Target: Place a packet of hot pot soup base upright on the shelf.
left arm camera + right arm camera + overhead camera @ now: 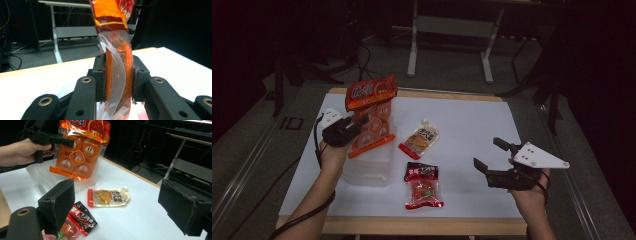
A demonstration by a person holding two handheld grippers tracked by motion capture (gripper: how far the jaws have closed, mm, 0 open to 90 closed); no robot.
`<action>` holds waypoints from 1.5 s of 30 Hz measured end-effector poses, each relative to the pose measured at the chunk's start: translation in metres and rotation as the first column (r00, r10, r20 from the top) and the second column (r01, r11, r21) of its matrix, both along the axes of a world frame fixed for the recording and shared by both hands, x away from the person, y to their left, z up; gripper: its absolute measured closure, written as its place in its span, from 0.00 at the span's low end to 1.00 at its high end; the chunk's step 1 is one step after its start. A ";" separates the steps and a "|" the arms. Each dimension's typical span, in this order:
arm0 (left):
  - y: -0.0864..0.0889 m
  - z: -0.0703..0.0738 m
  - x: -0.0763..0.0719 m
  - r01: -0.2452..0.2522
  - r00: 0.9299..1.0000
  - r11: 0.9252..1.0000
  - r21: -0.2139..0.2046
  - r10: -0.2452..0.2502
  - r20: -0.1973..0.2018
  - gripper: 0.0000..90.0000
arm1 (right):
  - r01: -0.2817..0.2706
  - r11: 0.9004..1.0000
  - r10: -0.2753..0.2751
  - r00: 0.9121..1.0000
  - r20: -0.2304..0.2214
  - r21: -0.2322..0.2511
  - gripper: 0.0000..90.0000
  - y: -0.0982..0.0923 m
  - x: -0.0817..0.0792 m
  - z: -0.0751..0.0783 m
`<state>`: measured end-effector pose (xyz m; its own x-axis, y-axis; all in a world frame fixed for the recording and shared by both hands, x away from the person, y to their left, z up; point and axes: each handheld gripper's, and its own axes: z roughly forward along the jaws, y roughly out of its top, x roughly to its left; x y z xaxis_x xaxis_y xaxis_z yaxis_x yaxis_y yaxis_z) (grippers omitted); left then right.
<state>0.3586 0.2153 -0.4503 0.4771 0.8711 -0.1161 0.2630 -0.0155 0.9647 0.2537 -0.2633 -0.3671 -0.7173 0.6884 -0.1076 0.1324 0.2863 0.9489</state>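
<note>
The left gripper (353, 126) clamps the orange snack pack (371, 116) above the clear bin (368, 167), probably for dropping it in; the right gripper (492, 155) waits with jaws apart.

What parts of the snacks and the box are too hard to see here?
- Orange packet, left gripper view: its top is cut off by the frame's upper edge, its bottom sits behind the left gripper.
- Red packet, right gripper view: partly behind a jaw of the right gripper.
- Clear box, high view: faint, with the orange packet in front.
- White pouch, high view: print too small to read.
</note>
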 end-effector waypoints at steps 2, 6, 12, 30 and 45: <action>0.001 0.000 0.000 0.000 1.000 1.000 0.018 0.000 -0.018 0.79 | -0.005 1.000 0.005 1.000 -0.004 -0.001 0.15 0.000 0.000 -0.001; 0.004 0.000 0.000 0.004 0.999 0.999 0.050 -0.002 -0.033 0.79 | -0.012 1.000 0.012 1.000 -0.007 -0.003 0.15 0.002 0.000 -0.002; 0.010 -0.009 -0.002 0.005 0.999 0.998 0.069 -0.002 -0.049 0.79 | -0.023 1.000 0.023 0.999 -0.025 -0.005 0.15 0.004 0.000 -0.006; 0.028 -0.022 -0.010 -0.031 0.997 0.998 0.060 0.035 -0.066 0.64 | -0.051 0.999 0.050 0.998 -0.048 -0.016 0.15 0.009 0.001 -0.013; 0.039 -0.009 -0.032 -0.009 0.999 1.000 -0.019 0.008 -0.043 0.02 | -0.051 0.998 0.050 0.998 -0.045 -0.019 0.15 0.011 0.002 -0.019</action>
